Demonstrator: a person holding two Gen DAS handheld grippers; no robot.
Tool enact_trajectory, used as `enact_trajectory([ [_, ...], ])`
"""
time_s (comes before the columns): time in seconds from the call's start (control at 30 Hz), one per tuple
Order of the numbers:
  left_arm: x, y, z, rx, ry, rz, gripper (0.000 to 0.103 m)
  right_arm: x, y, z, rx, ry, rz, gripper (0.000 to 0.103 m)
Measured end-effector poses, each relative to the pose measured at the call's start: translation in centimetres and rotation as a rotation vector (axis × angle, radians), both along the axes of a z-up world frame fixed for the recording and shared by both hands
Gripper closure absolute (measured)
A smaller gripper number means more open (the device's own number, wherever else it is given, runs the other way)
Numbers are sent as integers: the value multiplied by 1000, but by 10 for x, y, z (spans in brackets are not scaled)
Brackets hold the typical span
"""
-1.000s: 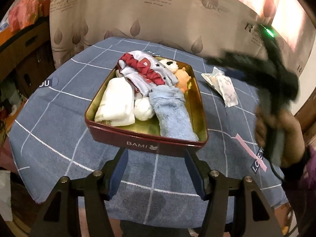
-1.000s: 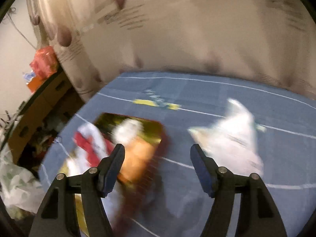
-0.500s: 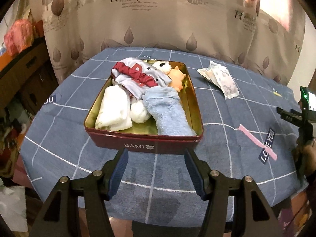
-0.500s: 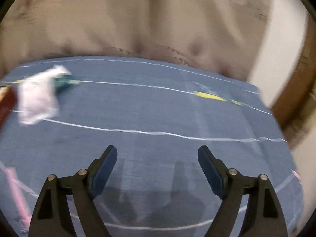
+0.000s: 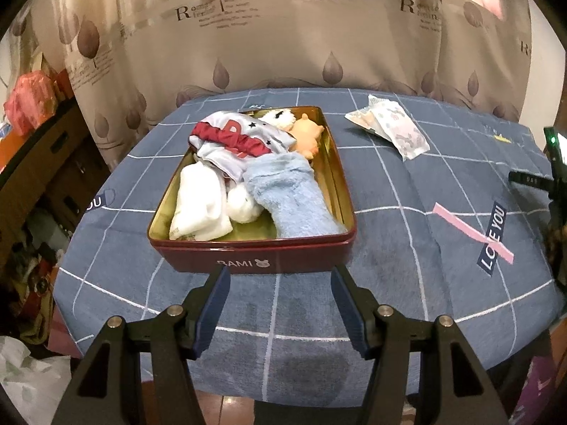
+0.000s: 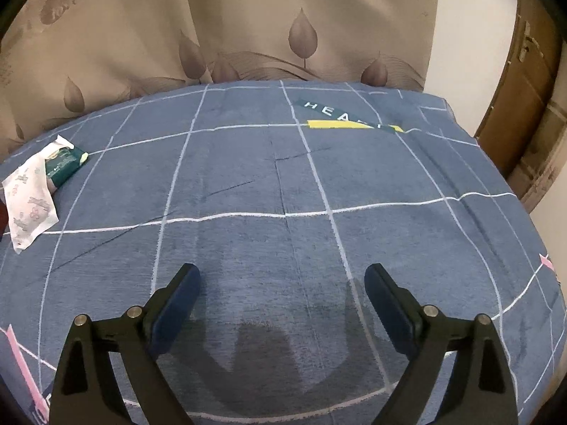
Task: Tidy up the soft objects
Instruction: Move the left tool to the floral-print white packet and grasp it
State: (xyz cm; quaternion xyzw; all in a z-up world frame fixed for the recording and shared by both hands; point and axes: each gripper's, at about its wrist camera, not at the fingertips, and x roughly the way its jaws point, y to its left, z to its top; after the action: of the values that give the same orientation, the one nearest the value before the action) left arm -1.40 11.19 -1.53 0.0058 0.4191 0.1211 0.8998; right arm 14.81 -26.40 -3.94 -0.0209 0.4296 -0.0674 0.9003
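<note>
Soft objects (image 5: 248,173) fill the red tin (image 5: 255,256) near the surface's (image 5: 407,248) left edge. Left claw (image 5: 280,283) hangs apart before the tin, empty; right claw (image 6: 281,283), empty, has just been opening over bare cloth.

The right hand-held gripper (image 6: 281,283) has swung from the tin to bare tablecloth (image 6: 283,184), its empty jaws opening.

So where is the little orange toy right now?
In the left wrist view, the orange toy sits in the far right corner of the red tin, beside the white plush and just behind the blue fuzzy sock.
</note>
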Motion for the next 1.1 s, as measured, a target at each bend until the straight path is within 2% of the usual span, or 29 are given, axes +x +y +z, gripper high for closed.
enact_trajectory([
  [0.13,2,-14,-6,29,23,-46,42,-2,-4,1,12,-25,-3,10],
  [0.3,2,-43,-9,149,33,-106,42,-3,-5,3,30,-37,1,9],
  [0.4,4,-56,-4,153,27,-136,42,-5,-5,5,38,-49,3,6],
  [0.57,28,-81,8,16,44,-233,42,-7,-8,8,56,-69,5,4],
  [0.73,78,-99,12,-174,108,-313,42,-11,-12,12,90,-102,10,4],
  [0.83,120,-98,7,-275,143,-283,42,-14,-14,14,113,-122,16,4],
  [1.0,189,-72,-16,-488,192,-195,42,-18,-17,18,148,-156,26,4],
  [1.1,223,-63,-26,-532,207,-150,42,-21,-19,20,168,-177,31,4],
])
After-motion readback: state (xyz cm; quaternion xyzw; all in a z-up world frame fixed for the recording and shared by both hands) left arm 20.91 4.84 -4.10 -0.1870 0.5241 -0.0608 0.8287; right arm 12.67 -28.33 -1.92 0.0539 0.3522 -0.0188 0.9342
